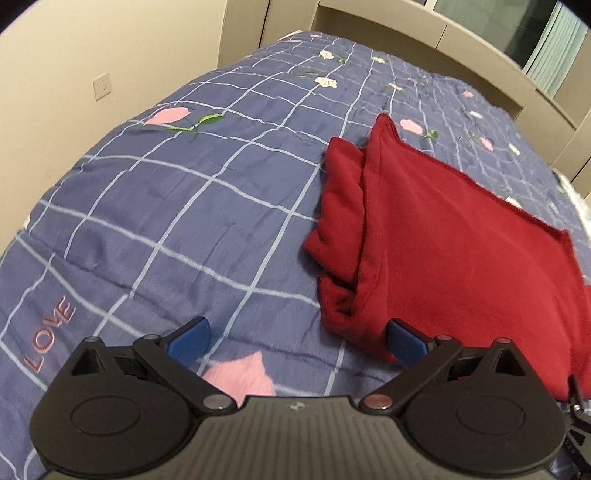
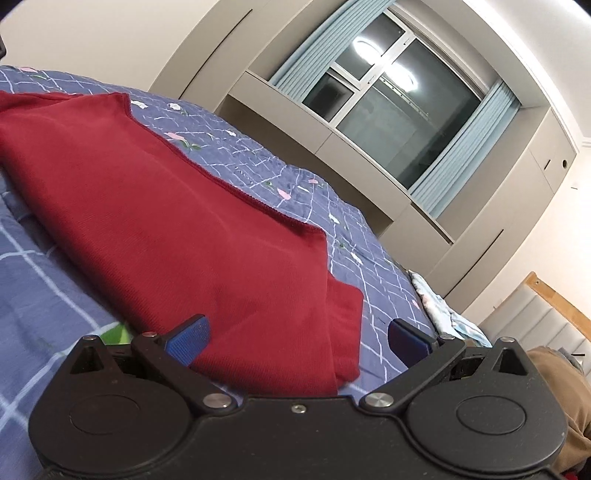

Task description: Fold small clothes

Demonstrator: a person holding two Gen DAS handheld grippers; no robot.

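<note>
A dark red knit garment (image 1: pixel 443 236) lies partly folded on the blue checked bedspread (image 1: pixel 166 206), with a sleeve layer tucked along its left side. My left gripper (image 1: pixel 297 341) is open just above the bedspread, its right blue pad (image 1: pixel 406 341) at the garment's near left edge. In the right wrist view the same red garment (image 2: pixel 166 221) spreads ahead. My right gripper (image 2: pixel 297 341) is open with the garment's near corner between its blue pads, and no fabric is pinched.
The bedspread (image 2: pixel 44 288) has flower prints and a stitched LOVE (image 1: pixel 50 339). Beige cabinets (image 1: pixel 388 33) and a curtained window (image 2: pixel 388 110) stand past the bed. A wall socket (image 1: pixel 103 85) is at left. A light patterned pillow (image 2: pixel 439 306) and a tan sleeve (image 2: pixel 554 398) are at right.
</note>
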